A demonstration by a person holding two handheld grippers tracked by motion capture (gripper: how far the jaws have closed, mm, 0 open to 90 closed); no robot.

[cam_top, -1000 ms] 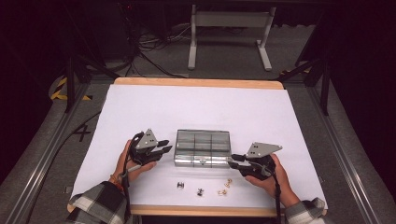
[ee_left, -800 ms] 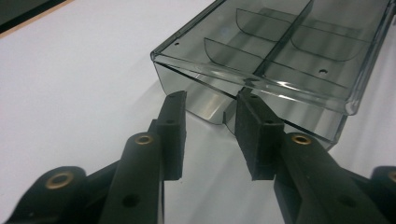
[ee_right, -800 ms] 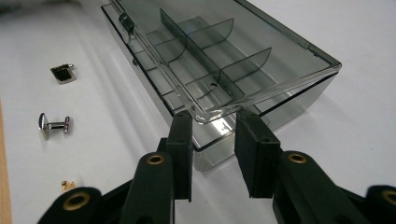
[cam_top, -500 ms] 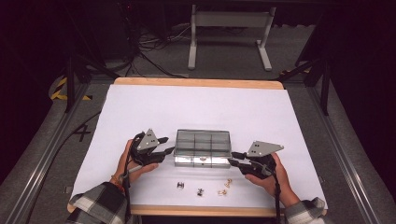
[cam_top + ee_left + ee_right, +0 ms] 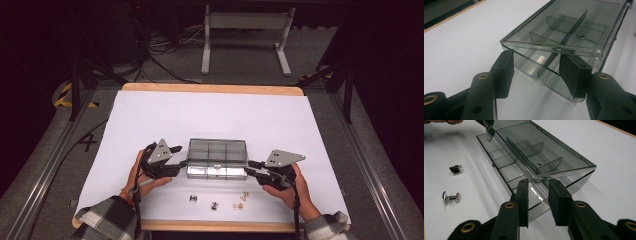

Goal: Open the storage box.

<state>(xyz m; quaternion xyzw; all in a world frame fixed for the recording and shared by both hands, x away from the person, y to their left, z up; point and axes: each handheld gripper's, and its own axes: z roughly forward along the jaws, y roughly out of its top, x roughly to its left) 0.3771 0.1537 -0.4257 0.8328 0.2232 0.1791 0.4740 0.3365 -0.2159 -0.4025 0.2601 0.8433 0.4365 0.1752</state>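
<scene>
High view: clear smoky plastic box (image 5: 217, 158) at table's (image 5: 220, 112) near middle, long axis left-right, one gripper at each end. Left gripper (image 5: 536, 70) jaws open, straddling end wall under raised lid (image 5: 564, 30). Right gripper (image 5: 538, 195) jaws parted around opposite lid corner, contact unclear. Box rigid, glossy, thin dividers inside. Small metal cufflinks (image 5: 451, 197) loose on white sheet, nearer right hand.

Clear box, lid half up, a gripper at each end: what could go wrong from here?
1. The lid is only partly raised; the right gripper and left gripper stand open around the ends of the clear box, so the lid may drop shut.
2. The light box could slide on the white sheet.
3. The cufflinks lie close in front and could be knocked.
</scene>
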